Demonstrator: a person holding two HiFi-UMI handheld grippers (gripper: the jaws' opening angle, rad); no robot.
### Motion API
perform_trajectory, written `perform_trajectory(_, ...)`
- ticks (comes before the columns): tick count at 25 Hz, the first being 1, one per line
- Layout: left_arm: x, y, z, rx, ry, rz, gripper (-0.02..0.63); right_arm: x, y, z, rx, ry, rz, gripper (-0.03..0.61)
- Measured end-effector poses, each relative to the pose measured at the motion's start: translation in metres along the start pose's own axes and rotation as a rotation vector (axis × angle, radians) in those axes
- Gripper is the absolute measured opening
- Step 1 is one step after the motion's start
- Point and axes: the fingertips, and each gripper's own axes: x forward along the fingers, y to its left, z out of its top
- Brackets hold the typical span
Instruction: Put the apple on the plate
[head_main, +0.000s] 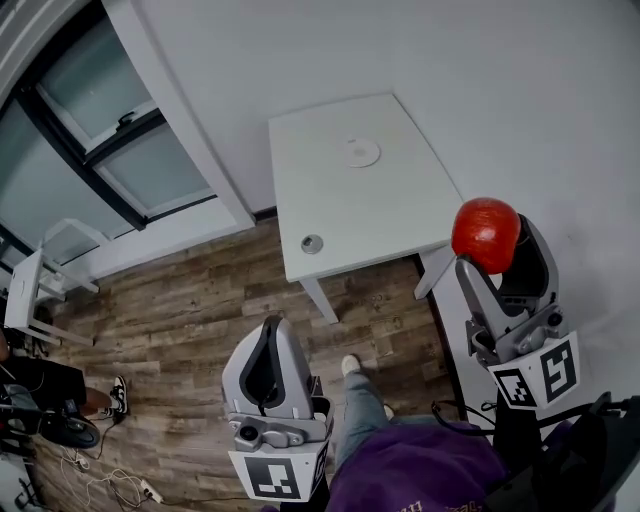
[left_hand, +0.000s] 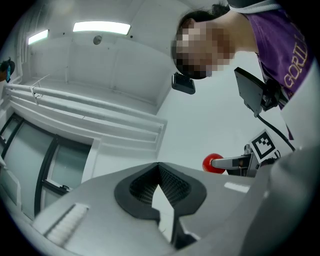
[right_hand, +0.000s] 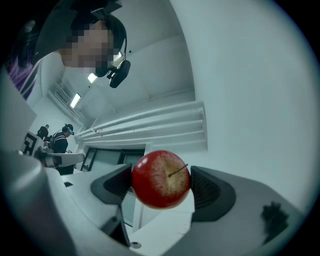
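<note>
The right gripper (head_main: 488, 236) is grasping the apple (head_main: 486, 232), its two jaws clenching the fruit from either side. In the right gripper view the red apple (right_hand: 161, 179) is sitting squarely between the dark ribbed pads (right_hand: 207, 192). One pad is pressing on its left flank and the other on its right. Its stem is pointing toward the camera, and a paler speckled patch is showing around the stem. The fruit is filling the whole gap between the jaws and bulging out past them.

In the head view the apple is being carried in the air off the near right corner of the white table (head_main: 400, 215), not touching it. The plate (head_main: 362, 152), a small white disc, is lying toward the far side of the table, well apart from the apple. A small grey round object (head_main: 312, 243) is resting near the table's near left edge.

The left gripper (head_main: 272, 324) is hanging lower, over the wooden floor (head_main: 190, 290) in front of the table. Its jaws are pressing together at the tips with nothing between them, as the left gripper view (left_hand: 158, 165) is showing. The person's shoe (head_main: 349, 365) is showing between the two grippers
</note>
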Motion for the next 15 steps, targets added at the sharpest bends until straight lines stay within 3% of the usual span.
perform_trajectory(15,0.12,0.093,-0.06,-0.036,-0.027,-0.044,0.006,0.139,-0.024,-0.052,-0.009,0.018,-0.054,0.362)
